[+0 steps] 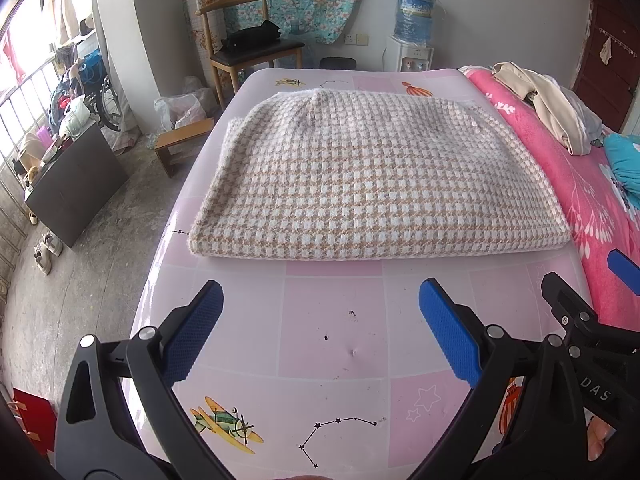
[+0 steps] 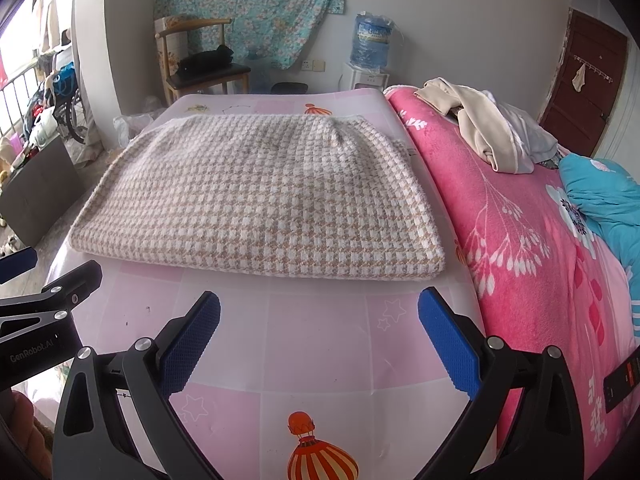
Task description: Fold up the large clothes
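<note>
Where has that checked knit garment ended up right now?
The checked knit garment lies folded flat on the pink table, ahead of both open tools in both views, with the pink floral blanket along its right side.

Left wrist view: sits low behind the left gripper, close above the near end of the pink table, facing along it toward the far wall.
Right wrist view: the same low seat behind the right gripper, just to the right, facing the same way.
Nearness: both hang just short of the folded checked garment, its near edge right past the fingertips.
Shared ground: the 2 views both take in the garment, the table, the wooden chair, the water dispenser and the pink bed.
Cross-sight: each view catches the other gripper at its edge.
</note>
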Tool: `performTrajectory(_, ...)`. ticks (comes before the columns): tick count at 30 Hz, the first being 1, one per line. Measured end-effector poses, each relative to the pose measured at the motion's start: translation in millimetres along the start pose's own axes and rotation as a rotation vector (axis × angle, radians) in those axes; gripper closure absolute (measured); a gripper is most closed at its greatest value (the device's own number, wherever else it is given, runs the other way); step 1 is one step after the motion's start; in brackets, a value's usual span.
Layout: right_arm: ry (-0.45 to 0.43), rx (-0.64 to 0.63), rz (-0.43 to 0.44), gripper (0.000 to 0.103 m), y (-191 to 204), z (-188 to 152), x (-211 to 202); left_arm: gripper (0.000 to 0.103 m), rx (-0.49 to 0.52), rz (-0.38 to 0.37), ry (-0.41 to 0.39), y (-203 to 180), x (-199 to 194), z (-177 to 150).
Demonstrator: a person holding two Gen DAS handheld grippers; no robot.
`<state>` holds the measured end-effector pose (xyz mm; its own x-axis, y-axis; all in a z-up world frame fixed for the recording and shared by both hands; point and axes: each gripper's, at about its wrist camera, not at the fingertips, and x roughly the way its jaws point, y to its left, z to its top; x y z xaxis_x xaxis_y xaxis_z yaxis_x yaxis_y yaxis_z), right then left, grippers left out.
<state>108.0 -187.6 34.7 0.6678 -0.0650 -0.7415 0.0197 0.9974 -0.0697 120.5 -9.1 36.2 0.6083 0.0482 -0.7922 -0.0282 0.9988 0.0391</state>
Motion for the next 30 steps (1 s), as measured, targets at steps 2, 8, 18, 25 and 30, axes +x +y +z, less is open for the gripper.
performTrajectory(2,0.000,-0.002,0.001,0.006,0.9,-0.1,0.2,0.008,0.000,0.001,-0.001,0.4,0.1,0.0)
performTrajectory(8,0.000,-0.001,0.000,0.006,1.1,-0.4,0.4,0.008,-0.001,0.001,-0.004,0.5,-0.3,-0.2)
performTrajectory(18,-0.001,-0.003,0.000,0.006,1.2,-0.2,0.0,0.008,-0.012,-0.002,-0.001,0.9,-1.1,-0.5)
performTrajectory(25,-0.002,-0.004,0.000,0.006,1.4,-0.2,-0.8,0.008,-0.010,-0.004,-0.001,1.5,-1.0,-0.3)
performTrajectory(30,-0.001,-0.007,0.001,0.006,1.6,0.2,-0.7,0.008,-0.007,-0.001,-0.006,0.4,-1.3,-0.3)
